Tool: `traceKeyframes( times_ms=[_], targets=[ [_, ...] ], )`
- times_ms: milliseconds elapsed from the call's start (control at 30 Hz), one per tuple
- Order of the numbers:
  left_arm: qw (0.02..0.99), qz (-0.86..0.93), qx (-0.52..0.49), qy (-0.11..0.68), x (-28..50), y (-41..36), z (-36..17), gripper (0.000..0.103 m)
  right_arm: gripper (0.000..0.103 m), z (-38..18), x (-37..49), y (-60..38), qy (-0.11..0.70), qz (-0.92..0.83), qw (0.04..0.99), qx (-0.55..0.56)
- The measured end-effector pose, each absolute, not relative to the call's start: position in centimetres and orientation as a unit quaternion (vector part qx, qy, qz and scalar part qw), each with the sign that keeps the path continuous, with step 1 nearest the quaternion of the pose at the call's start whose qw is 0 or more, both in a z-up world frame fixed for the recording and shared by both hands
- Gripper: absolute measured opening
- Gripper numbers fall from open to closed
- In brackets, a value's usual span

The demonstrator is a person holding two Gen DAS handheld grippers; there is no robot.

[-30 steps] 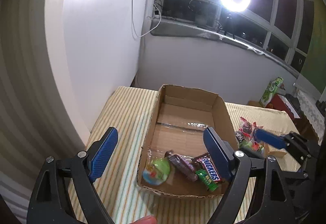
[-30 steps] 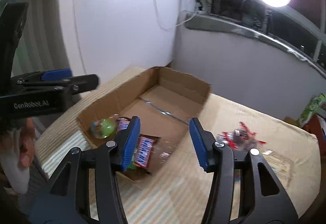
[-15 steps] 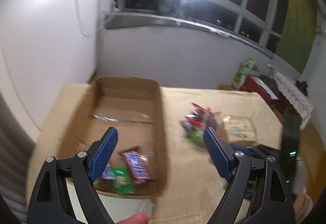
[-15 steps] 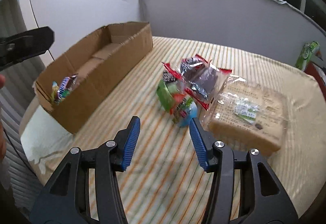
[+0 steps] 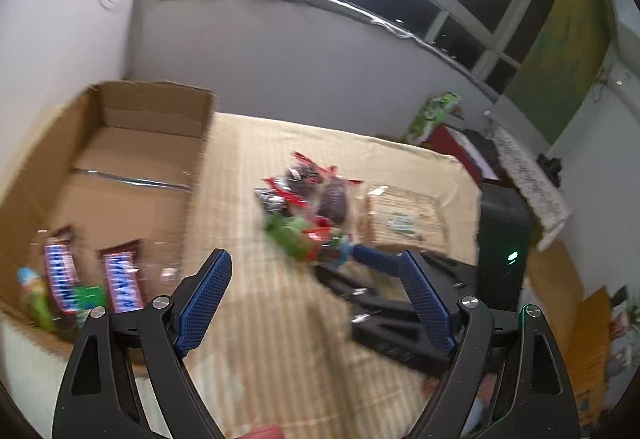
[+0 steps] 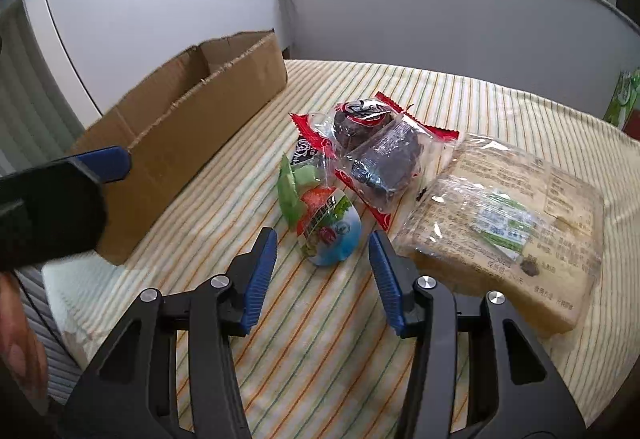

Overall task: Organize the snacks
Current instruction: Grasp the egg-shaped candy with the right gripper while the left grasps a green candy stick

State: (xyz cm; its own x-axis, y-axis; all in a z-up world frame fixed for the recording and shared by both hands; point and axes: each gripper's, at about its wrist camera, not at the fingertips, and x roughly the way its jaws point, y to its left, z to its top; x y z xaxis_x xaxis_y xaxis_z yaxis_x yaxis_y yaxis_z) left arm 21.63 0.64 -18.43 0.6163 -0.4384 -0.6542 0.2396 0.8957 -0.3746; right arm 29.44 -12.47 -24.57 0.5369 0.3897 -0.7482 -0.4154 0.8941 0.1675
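A brown cardboard box (image 5: 120, 167) lies on the striped tablecloth and holds Snickers bars (image 5: 120, 279) and a green egg snack (image 5: 34, 299). It also shows in the right wrist view (image 6: 192, 127). A pile of snacks lies to its right: an egg-shaped snack (image 6: 330, 233), dark cakes in red-edged wrappers (image 6: 376, 151) and a flat bread pack (image 6: 508, 223). My right gripper (image 6: 322, 259) is open, its fingers just short of the egg-shaped snack. My left gripper (image 5: 316, 287) is open and empty above the cloth between box and pile.
The striped tablecloth (image 6: 320, 339) covers the table up to a grey wall. A green bag (image 5: 434, 111) and a red item stand at the far right. A black device with a green light (image 5: 506, 239) sits at the table's right side.
My left gripper has swung right, from over the box toward the snack pile. My right gripper has left the box and come down close to the egg-shaped snack.
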Motion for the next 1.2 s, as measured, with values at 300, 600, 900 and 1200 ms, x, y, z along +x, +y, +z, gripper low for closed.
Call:
traceKeyframes(
  times_ms=[300,600,900,1200],
  targets=[
    [0.874,-0.171,-0.156,0.428,26.4,-0.5,-20.0,0.086,0.022,-25.0,31.1,-13.6,0.435,0.254,0.864,0.019],
    [0.871,-0.136,-0.132,0.452,26.4,-0.6,-20.1,0.086,0.022,-24.4,27.3,-14.8,0.423,0.238,0.874,-0.014],
    [0.878,-0.135,-0.077,0.453,25.8,-3.9,-22.0,0.085,0.022,-24.6,22.8,-18.7,0.422,0.204,0.883,0.007],
    [0.885,-0.095,-0.044,0.454,27.1,-4.0,-24.6,0.046,0.022,-24.6,22.2,-19.6,0.407,0.221,0.886,0.029]
  ],
)
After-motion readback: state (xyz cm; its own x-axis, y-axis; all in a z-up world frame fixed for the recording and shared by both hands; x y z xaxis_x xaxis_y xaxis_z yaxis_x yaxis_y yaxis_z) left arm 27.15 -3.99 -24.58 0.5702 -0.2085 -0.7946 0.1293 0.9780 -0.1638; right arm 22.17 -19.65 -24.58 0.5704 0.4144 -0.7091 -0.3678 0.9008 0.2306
